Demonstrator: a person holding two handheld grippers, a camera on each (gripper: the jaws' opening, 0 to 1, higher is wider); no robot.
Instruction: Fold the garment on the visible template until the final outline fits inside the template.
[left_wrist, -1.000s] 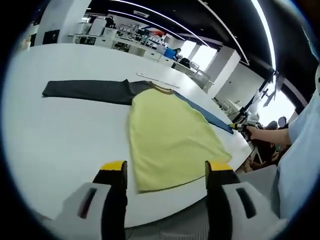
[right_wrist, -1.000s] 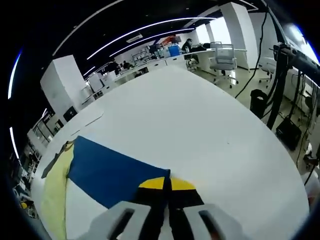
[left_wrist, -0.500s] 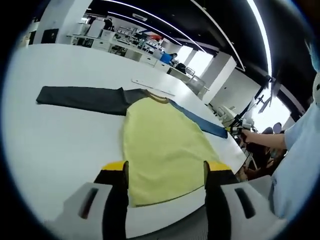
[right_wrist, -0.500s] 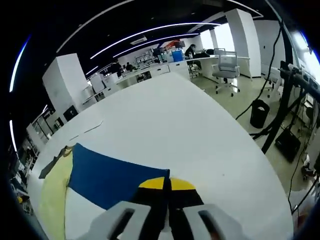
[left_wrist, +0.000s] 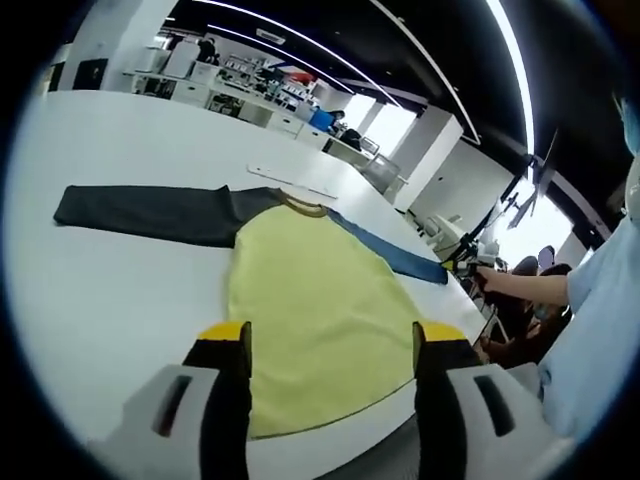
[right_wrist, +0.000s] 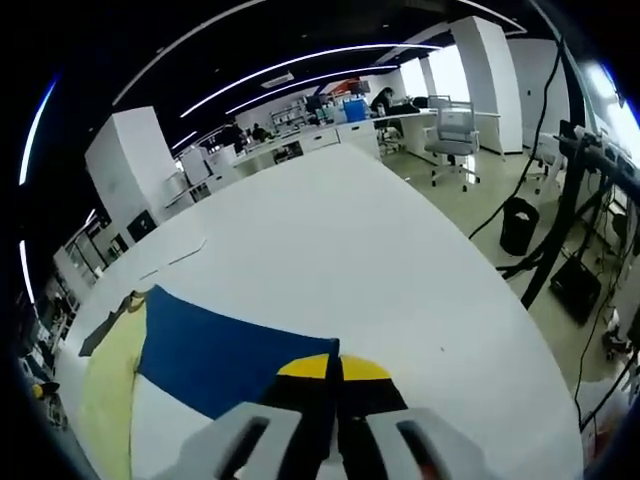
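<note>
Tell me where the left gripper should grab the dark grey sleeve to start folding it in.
Likely the cuff end of the dark grey sleeve, approached from its outer tip. It lies flat, stretched straight out from the yellow body, so the free end should lift easily. The left gripper is open.

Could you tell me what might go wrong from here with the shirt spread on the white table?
The right gripper is shut on the blue sleeve at its cuff; a quick pull could drag the whole shirt askew. The yellow hem lies near the table edge, between the open jaws of the left gripper, so it might slide off. The thin white sheet beyond the collar could get buried when folding.
</note>
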